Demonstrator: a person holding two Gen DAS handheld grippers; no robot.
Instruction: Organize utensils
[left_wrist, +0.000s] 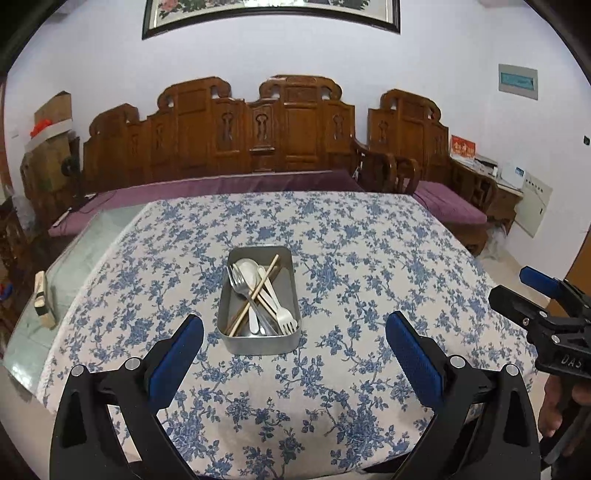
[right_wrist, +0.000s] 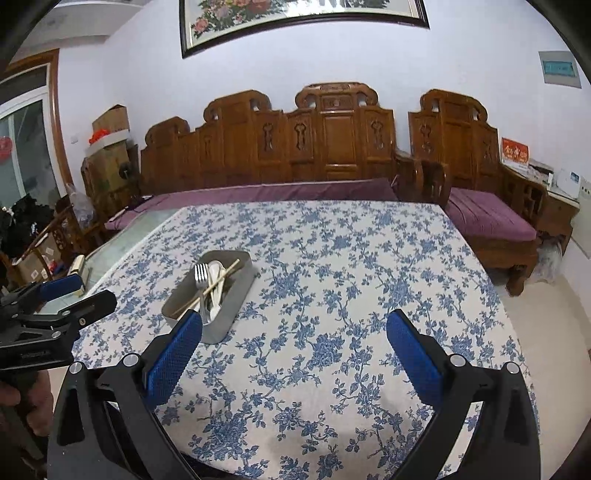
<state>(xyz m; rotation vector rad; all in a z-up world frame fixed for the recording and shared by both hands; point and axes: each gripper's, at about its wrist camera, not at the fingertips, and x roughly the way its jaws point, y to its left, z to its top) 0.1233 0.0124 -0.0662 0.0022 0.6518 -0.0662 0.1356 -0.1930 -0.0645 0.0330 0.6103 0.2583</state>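
Holding one metal tray (left_wrist: 258, 343) at twelve o'clock: seemingly two forks, two spoons, two chopsticks (left_wrist: 255, 293); both claws, left claw (left_wrist: 294, 328) and right claw (right_wrist: 294, 326), gape wide, empty.

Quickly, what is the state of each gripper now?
Left gripper: open, holding nothing.
Right gripper: open, holding nothing.

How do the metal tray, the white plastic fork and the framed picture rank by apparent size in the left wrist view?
1. Framed picture, though cropped by the frame's top edge.
2. Metal tray.
3. White plastic fork.
The picture hangs far behind, so its lead is understated.
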